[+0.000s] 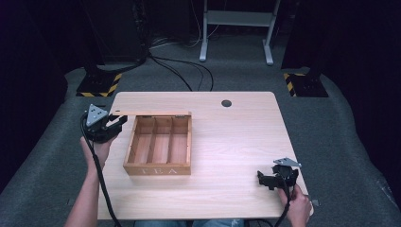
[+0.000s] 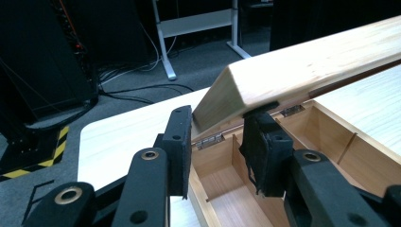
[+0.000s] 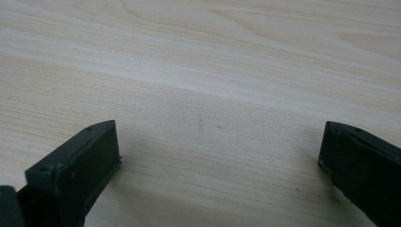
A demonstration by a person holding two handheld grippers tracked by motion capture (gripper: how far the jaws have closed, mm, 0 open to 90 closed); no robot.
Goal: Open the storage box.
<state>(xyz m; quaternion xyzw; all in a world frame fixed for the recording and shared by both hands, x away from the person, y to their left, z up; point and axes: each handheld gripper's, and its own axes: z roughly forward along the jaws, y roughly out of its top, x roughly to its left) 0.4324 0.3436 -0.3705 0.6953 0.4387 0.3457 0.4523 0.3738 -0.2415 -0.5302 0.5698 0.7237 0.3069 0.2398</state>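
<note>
The left gripper [image 1: 115, 124] pinches the lid [image 2: 302, 71] corner of the tea box [image 1: 158, 168], left of table [image 1: 236, 142] centre. Near the right near edge, the right gripper [image 1: 268, 179] rests, jaws wide.

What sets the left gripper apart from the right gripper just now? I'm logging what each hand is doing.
The left gripper reaches to the raised lid of the wooden tea box; the right gripper sits over bare table near the front right corner. The left's jaws are set around the lid's corner; the right's are spread wide around nothing. Both are black, hand-held and cabled.
</note>
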